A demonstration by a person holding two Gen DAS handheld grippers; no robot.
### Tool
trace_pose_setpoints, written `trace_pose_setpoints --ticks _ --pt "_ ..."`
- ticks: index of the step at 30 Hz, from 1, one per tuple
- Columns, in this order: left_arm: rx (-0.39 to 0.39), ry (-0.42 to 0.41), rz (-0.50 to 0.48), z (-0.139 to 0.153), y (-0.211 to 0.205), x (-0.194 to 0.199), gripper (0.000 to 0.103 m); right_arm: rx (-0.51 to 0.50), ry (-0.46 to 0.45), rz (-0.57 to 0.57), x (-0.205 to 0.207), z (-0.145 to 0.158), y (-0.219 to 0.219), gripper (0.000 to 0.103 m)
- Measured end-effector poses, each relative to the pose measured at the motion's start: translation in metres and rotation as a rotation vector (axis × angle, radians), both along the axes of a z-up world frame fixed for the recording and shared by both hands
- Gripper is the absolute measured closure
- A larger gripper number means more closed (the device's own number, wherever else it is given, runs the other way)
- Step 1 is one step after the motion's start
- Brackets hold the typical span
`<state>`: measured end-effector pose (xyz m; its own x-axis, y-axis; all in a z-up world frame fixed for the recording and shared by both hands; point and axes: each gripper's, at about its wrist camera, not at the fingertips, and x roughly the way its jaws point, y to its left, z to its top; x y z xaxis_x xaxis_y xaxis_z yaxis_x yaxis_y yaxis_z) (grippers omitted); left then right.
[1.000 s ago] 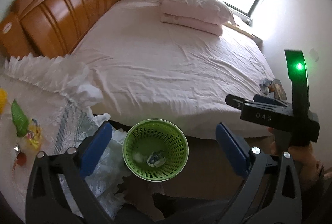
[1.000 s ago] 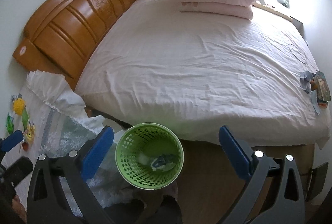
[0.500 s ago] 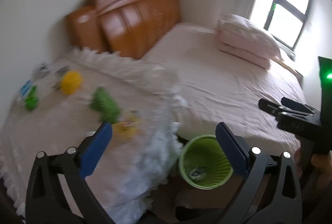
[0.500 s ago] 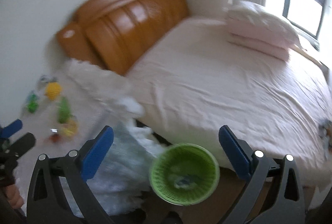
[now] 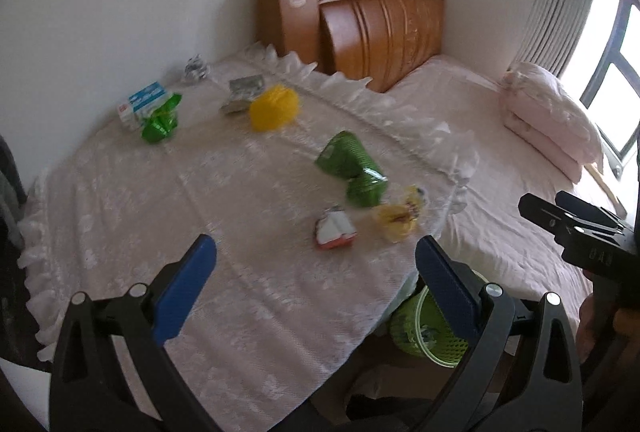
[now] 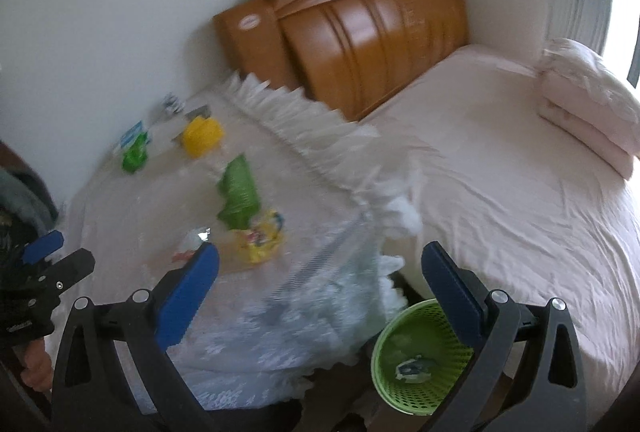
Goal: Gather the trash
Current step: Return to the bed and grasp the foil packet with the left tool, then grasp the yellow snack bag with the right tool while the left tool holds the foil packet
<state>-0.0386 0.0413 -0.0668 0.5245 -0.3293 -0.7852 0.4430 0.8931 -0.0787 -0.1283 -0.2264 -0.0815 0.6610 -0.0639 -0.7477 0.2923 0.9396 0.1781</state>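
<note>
- Both my grippers are spread wide and carry nothing: left gripper (image 5: 316, 268) hangs over the lace-covered table (image 5: 160, 200), right gripper (image 6: 320, 272) near its edge.
- Nearest trash: the crumpled red-and-white wrapper (image 5: 334, 230), just beside the yellow wrapper (image 5: 398, 218).
- I'd lower my left straight onto it, pinch only the foil, not the lace.
- Then carry it to the green mesh basket (image 6: 416, 356) on the floor below the table's edge.

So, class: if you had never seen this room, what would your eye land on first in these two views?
Probably the bright wrappers scattered on the lace tablecloth: a crumpled yellow one near the wall, a big green one mid-table. Next, the green mesh basket on the floor between table and bed, then the glossy wooden headboard behind.
</note>
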Motion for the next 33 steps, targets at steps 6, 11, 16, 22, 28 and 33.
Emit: trace_pose_setpoints --ticks 6,11,16,22,28,33 --pt "0.007 0.043 -0.023 -0.028 -0.007 0.013 0.008 -0.001 0.052 0.014 0.010 -0.014 0.014 0.003" --pt "0.032 0.084 -0.048 -0.063 -0.033 0.029 0.008 0.011 0.100 0.001 0.010 -0.027 0.010 0.003" --pt "0.082 0.111 -0.044 -0.098 -0.061 0.051 0.019 0.018 0.149 -0.004 0.012 -0.040 0.010 0.002" --pt "0.075 0.169 -0.016 -0.120 -0.071 0.073 0.044 0.027 0.174 -0.008 0.016 -0.048 0.010 0.002" --pt "0.042 0.218 -0.011 -0.130 -0.067 0.080 0.063 0.057 0.179 -0.006 0.029 -0.054 0.013 0.002" --pt "0.053 0.177 -0.029 -0.121 -0.062 0.075 0.065 0.112 0.181 -0.030 0.051 -0.061 0.017 0.002"
